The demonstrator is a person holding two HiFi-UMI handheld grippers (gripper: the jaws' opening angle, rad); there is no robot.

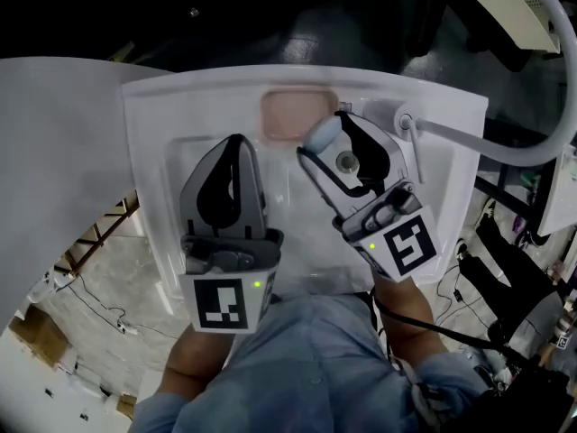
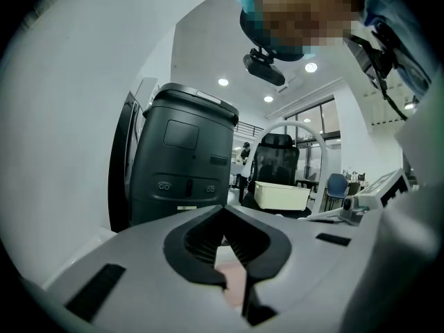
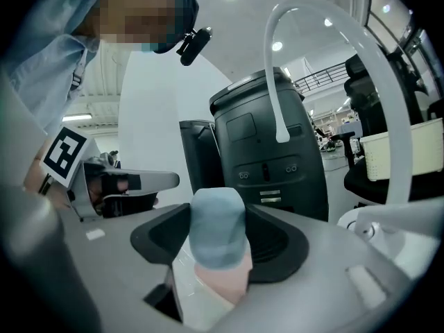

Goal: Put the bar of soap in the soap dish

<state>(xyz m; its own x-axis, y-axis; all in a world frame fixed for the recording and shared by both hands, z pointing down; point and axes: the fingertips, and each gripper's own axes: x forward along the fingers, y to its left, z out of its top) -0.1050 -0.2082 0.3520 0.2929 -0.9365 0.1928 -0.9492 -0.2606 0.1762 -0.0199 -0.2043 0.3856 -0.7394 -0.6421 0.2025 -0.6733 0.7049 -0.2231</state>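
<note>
at the left of the white ceramic basin, the left gripper hangs over the bowl with its jaws drawn together on nothing. its own view shows only a sliver of pink beyond the meeting tips. further right, on the basin's back ledge, sits the shallow pink rectangular soap dish, empty as far as can be seen. at its right front corner the pale blue rounded bar of soap is clamped between the jaws of the right gripper. the right gripper view shows the bar directly over pink. whether it touches the dish i cannot tell. judged from this, the carry is nearly done: lowering, centring and letting go remain.
</note>
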